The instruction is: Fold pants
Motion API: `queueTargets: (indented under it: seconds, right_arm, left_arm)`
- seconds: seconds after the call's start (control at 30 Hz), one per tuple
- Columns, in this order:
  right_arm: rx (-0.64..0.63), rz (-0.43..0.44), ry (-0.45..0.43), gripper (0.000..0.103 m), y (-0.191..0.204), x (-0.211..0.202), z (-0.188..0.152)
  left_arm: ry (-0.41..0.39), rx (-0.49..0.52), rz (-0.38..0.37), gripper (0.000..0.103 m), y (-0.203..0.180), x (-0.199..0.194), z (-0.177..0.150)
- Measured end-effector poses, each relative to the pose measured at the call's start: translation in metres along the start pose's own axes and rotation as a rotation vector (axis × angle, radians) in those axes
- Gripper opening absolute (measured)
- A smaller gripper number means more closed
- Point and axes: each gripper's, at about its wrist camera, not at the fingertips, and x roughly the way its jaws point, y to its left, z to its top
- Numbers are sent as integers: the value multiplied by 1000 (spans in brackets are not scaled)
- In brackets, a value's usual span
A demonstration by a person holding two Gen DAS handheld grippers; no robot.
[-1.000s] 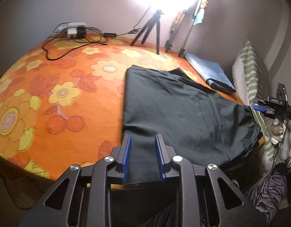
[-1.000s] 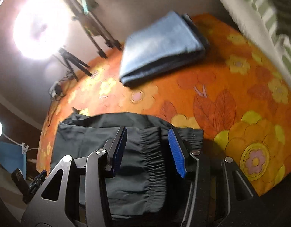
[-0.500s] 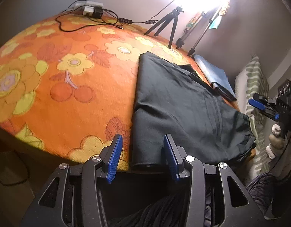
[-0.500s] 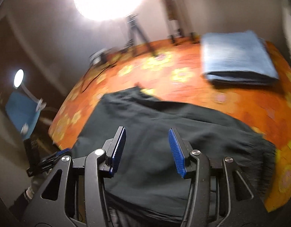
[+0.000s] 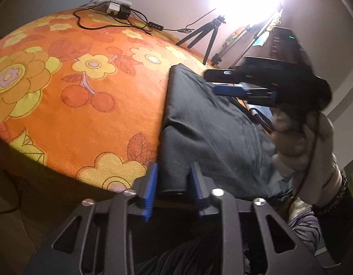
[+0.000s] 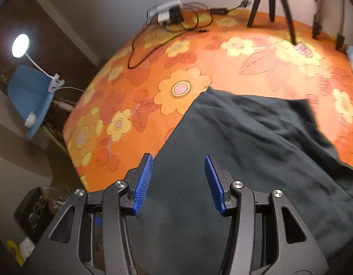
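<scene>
Left wrist view: orange flowered cover point(image 5: 89, 105), then dark pants point(image 5: 206, 123) lying folded on it; the left gripper point(image 5: 173, 183) has just been closing and its blue pads clamp the near corner of the cloth. Further right, a hand point(image 5: 307, 146) carries the right gripper point(image 6: 178, 178), jaws apart and empty, hovering over the pants
</scene>
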Motion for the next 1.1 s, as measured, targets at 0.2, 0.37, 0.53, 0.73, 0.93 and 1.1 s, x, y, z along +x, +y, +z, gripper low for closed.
queueTargets:
  seconds: [0.2,0.37,0.53,0.73,0.93,1.1]
  right_arm:
    - [30,-41,42,50,-4,33,10]
    - [66,-50,74,50,-15,46,14]
    - [57,-58,60,50,-13,47,16]
    - [58,-63,82,50,-11,47,17]
    - [24,-83,87,50,3,44,22]
    - [-2,-104,88,50,14,41,28]
  left_arm:
    - [-26,15,-2,5,0,-3,-6]
    - [-36,51,11,4,-5,-11,-11]
    - [-26,85,49,5,-9,-11,-10]
    - [-28,139,117,10,-20,-13,-11]
    - [-32,168,142,18,-23,-14,-9]
    - [-30,178,149,18,-23,-14,-8]
